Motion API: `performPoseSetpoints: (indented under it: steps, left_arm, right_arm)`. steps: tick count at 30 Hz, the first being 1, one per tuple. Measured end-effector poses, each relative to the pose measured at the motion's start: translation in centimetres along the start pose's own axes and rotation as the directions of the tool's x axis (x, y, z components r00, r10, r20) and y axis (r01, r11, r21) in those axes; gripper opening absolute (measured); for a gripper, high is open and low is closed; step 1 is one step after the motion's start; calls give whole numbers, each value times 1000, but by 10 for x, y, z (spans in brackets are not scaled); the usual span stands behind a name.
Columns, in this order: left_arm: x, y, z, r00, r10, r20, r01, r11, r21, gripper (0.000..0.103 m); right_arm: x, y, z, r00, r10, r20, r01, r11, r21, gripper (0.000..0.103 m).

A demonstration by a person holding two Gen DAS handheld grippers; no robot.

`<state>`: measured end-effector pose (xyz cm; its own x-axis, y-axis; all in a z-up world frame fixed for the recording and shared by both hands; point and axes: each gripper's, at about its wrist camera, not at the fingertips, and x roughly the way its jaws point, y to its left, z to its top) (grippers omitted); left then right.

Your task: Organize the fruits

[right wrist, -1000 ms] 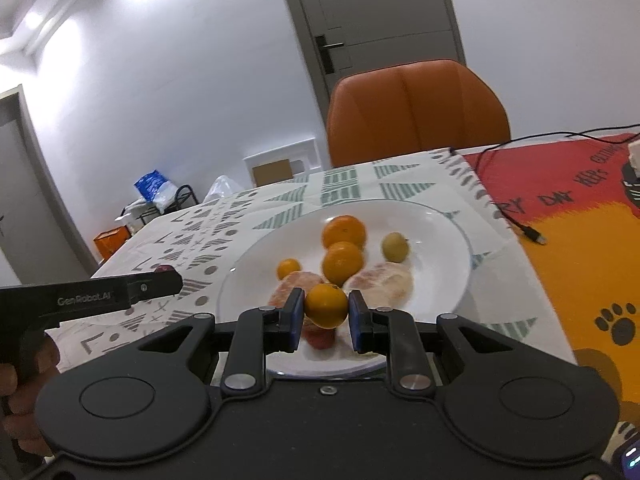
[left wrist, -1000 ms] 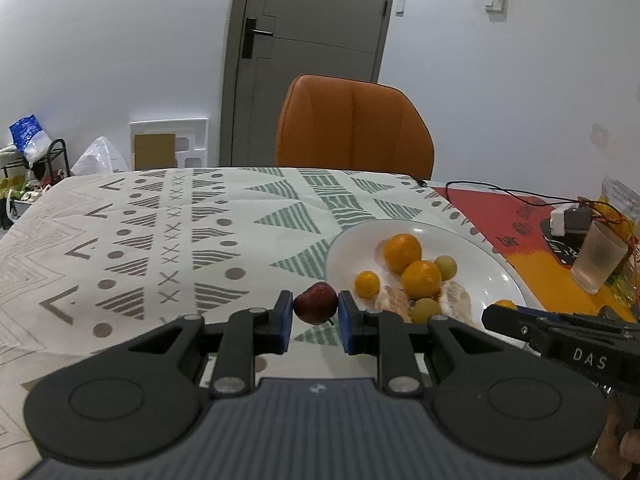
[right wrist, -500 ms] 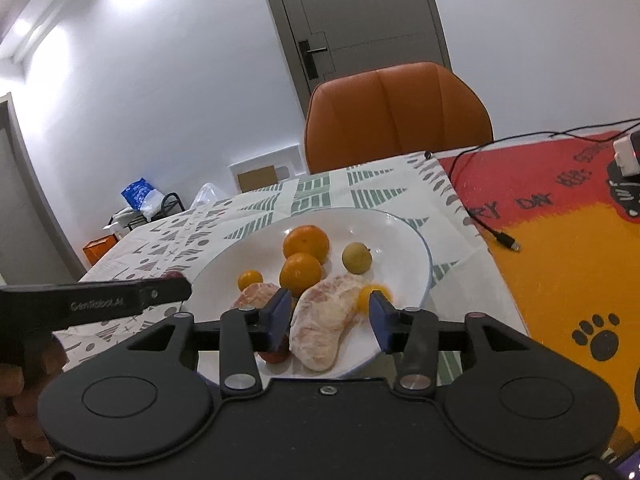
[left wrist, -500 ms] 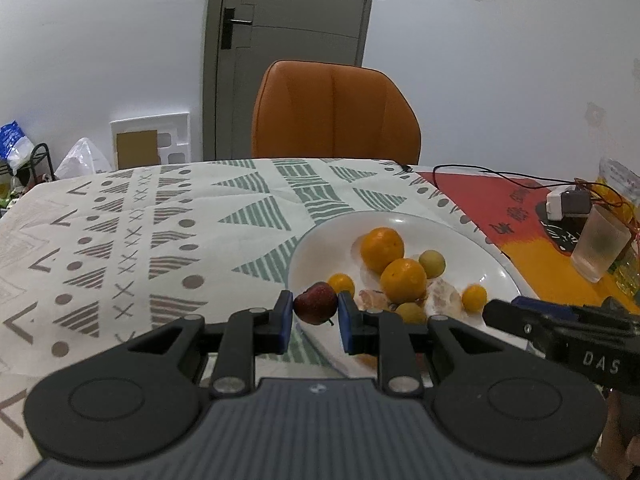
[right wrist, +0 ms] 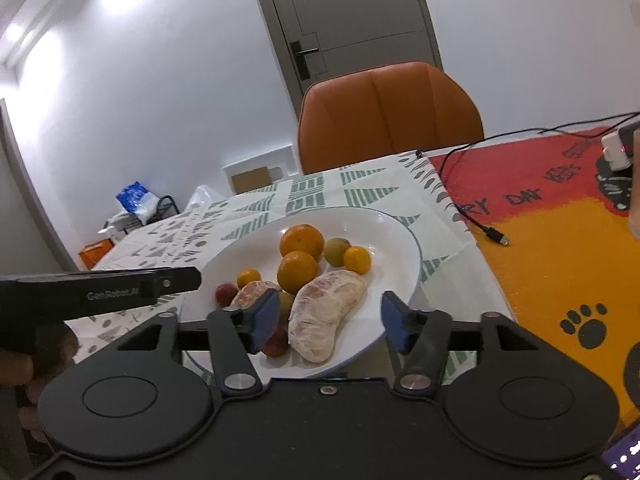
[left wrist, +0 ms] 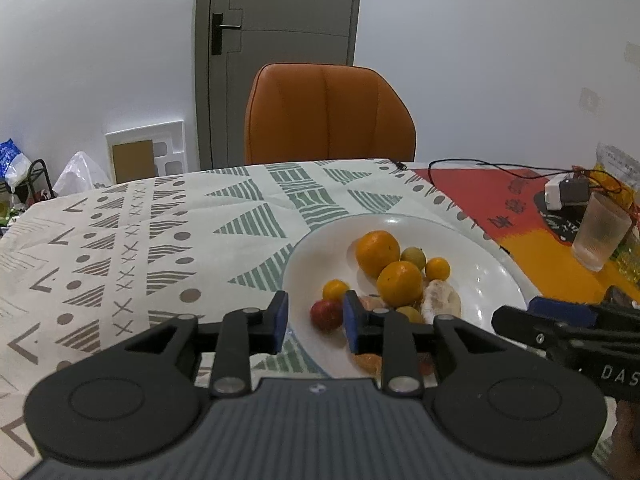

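The left gripper [left wrist: 313, 322] is spreading its jaws around a small red fruit [left wrist: 326, 314] that sits on the white plate [left wrist: 486, 270] near its rim – no pad presses it. The right gripper [right wrist: 328, 320] is opening too, empty, over a peeled citrus segment [right wrist: 326, 314]. The round red fruit could roll off the near edge – a nudge from a withdrawing finger would do it.

An orange padded leather chair [left wrist: 329, 114] stands at the far edge of the worktop [left wrist: 132, 236], which wears a white cloth printed with green and grey shapes. Behind it is a grey door [left wrist: 280, 32] with a black handle. A frosted plastic cup [left wrist: 600, 232] sits on the red-and-orange mat [right wrist: 560, 216], where a black cable [right wrist: 486, 232] trails.
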<state>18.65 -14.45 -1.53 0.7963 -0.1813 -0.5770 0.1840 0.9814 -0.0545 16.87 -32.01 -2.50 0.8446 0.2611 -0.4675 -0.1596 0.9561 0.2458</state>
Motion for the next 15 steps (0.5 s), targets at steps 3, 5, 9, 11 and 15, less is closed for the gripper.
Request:
performPoseSetpoints:
  steps: [3,5,9,11,15]
  left_arm:
    - [-4,4,-2,1000,14,-3,-14,1000,-1,30]
    - [-9,8,-3,1000,21,1,-21,1000,-7,35]
    - [-21,17,-4,999,51,10,-51,998,-22,61]
    - [-27,22,-5,997,69,18,-69,997,-32,75]
    - [-38,33,-10,996,88,35,-86,995,-57,81]
  right_arm:
    - [-2,3,0,1000,-10,10,10,1000,-7,72]
    - [-3,4,0,1000,-13,13,14,1000,-2,77]
    - [-5,6,0,1000,-21,16,21,1000,13,95]
    - [-9,10,-2,999,-31,22,31,999,9,99]
    - [-15,16,-5,1000,-18,22,18,1000,14,103]
